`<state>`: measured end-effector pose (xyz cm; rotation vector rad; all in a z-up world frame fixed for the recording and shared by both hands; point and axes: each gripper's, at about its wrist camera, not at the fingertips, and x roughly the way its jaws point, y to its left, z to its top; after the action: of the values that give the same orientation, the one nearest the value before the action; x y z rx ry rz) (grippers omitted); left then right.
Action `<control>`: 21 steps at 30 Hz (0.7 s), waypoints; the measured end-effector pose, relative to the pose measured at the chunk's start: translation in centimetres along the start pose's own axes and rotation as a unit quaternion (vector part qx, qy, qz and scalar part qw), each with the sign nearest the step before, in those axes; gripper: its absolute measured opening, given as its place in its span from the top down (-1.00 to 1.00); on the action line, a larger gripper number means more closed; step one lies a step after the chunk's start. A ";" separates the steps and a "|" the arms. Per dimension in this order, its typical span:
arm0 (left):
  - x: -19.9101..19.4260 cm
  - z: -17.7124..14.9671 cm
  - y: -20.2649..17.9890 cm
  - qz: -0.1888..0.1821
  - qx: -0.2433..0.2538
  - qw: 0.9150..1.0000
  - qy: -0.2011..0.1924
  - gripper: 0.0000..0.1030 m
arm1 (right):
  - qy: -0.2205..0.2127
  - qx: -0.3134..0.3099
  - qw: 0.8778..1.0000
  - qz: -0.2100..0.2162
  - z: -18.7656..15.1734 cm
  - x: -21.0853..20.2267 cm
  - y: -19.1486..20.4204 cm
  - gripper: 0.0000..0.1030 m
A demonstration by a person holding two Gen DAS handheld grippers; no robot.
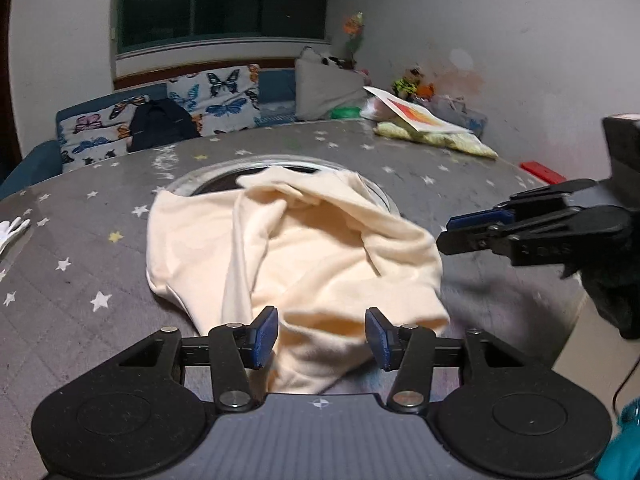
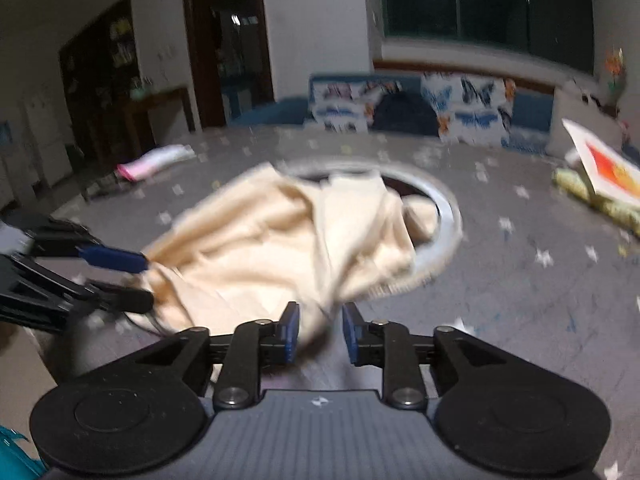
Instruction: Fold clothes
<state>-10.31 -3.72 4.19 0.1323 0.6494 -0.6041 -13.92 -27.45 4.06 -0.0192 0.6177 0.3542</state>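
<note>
Cream garment (image 1: pixel 296 252) heaped on the star-patterned grey table (image 1: pixel 80 280), far edge draped over a round metal-rimmed opening (image 2: pixel 444 216). Left gripper (image 1: pixel 321 336) about half open, cloth between its blue pads, not pinched. Right gripper (image 2: pixel 316 332) narrowly parted (picture blurred), a fold between the pads, no visible clamping.

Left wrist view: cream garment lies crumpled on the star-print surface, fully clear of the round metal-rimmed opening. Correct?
Not quite. The cream garment is crumpled on the star-print surface, but its far edge drapes over the round metal-rimmed opening, covering much of it. The left wrist view shows this.
</note>
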 end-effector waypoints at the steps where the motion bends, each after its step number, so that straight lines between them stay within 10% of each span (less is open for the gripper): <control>1: 0.1 0.2 0.0 0.000 -0.007 1.000 0.001 -0.04 | -0.002 -0.007 1.000 0.013 0.3 0.0 0.5 0.32; 6: 0.8 -0.2 -0.5 0.026 0.002 0.999 0.019 -0.01 | 0.022 -0.081 0.994 0.067 0.4 1.9 4.0 0.20; 10: 1.1 -0.8 -0.6 0.032 0.011 0.999 0.027 0.54 | 0.041 -0.133 0.990 0.034 -0.8 3.7 5.1 0.23; 14: 0.1 -1.0 -1.0 0.025 0.032 0.999 0.011 0.71 | 0.051 -0.136 0.989 0.029 -1.5 3.7 5.0 0.73; 21: -1.8 -2.8 -2.0 -0.025 0.104 0.994 0.005 0.72 | 0.058 -0.132 0.988 0.048 -1.7 1.6 4.5 0.84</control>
<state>-14.03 -3.64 3.17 0.3153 0.5993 -0.7188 -15.19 -22.94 2.14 -0.2668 0.6848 0.5297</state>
